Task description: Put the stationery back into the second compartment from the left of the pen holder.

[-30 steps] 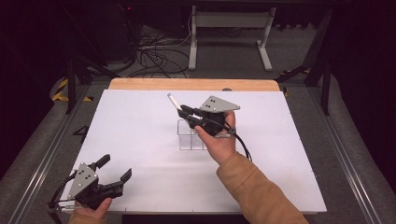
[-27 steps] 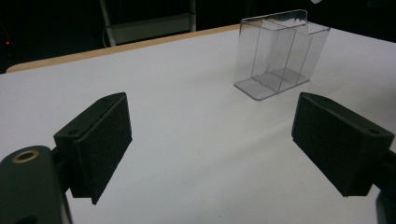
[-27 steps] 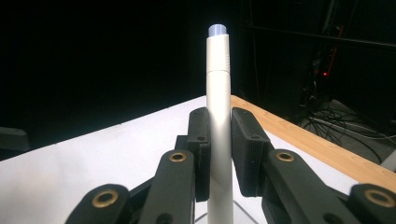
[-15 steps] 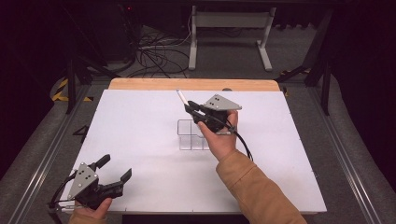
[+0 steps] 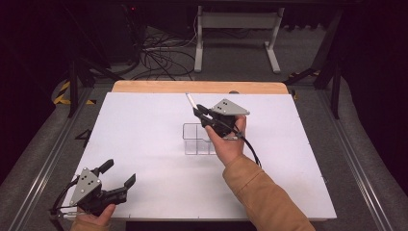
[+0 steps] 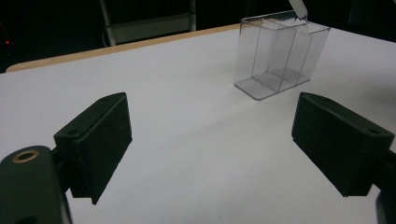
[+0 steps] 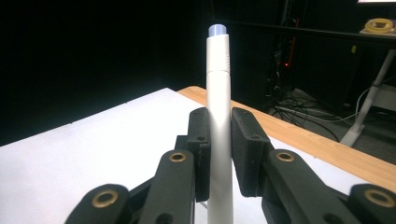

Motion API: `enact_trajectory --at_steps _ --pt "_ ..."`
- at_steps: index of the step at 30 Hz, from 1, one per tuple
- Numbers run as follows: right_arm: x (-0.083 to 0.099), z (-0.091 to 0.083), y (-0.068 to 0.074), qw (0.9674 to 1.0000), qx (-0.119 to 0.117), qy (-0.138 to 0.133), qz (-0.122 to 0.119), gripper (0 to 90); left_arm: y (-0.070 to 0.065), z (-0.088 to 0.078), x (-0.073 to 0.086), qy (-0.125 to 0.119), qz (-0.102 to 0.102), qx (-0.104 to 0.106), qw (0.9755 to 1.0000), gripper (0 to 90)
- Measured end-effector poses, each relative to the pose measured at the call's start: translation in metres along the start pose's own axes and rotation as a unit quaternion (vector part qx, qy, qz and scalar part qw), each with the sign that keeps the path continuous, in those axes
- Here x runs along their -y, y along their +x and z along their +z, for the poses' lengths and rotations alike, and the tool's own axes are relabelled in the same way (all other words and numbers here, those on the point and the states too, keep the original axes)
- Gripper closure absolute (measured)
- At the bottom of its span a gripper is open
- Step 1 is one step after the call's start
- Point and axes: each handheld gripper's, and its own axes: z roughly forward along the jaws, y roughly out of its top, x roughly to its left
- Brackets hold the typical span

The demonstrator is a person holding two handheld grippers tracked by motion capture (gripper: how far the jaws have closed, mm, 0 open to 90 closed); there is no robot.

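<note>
Right tongs (image 7: 219,154) grip pen (image 7: 218,93) above organizer (image 5: 198,139).

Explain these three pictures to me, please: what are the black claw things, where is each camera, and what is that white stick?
A person sits at a white table and holds a hand-worked tool with two black jaws in each hand. The high view looks down from above. The other two cameras ride on the tools and look along their jaws. The right gripper is shut on a white pen with a pale blue tip, lifted over the table's far side. The left gripper rests near the front edge with its jaws apart and nothing between them. A clear plastic box with compartments stands on the table.
</note>
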Motion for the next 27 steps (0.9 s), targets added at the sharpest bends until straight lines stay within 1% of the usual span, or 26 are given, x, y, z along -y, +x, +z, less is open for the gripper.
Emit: enact_trajectory --at_steps 2,5,7,16,21,25,27 --pt "0.001 0.001 0.001 1.0 -0.002 0.002 0.003 78.6 0.0 0.0 0.0 0.001 0.0 0.001 1.0 12.9" --pt "0.003 0.003 0.002 1.0 -0.004 0.004 0.001 78.6 0.0 0.0 0.0 0.0 0.0 0.001 1.0 12.9" --pt "0.005 0.003 0.003 1.0 -0.006 0.005 0.005 78.6 0.0 0.0 0.0 -0.001 -0.001 0.001 1.0 12.9" --pt "0.013 0.005 0.004 0.9998 -0.006 0.015 0.011 78.6 0.0 0.0 0.0 0.0 -0.002 0.002 1.0 12.9" --pt "0.017 0.005 0.005 0.9997 -0.008 0.02 0.008 78.6 0.0 0.0 0.0 0.001 -0.001 0.001 1.0 12.9" --pt "0.02 0.005 0.007 0.9996 -0.007 0.024 0.009 78.6 0.0 0.0 0.0 0.0 -0.001 0.002 1.0 12.9" --pt "0.022 0.004 0.007 0.9996 -0.009 0.025 0.012 78.6 0.0 0.0 0.0 0.001 -0.001 0.002 1.0 12.9"
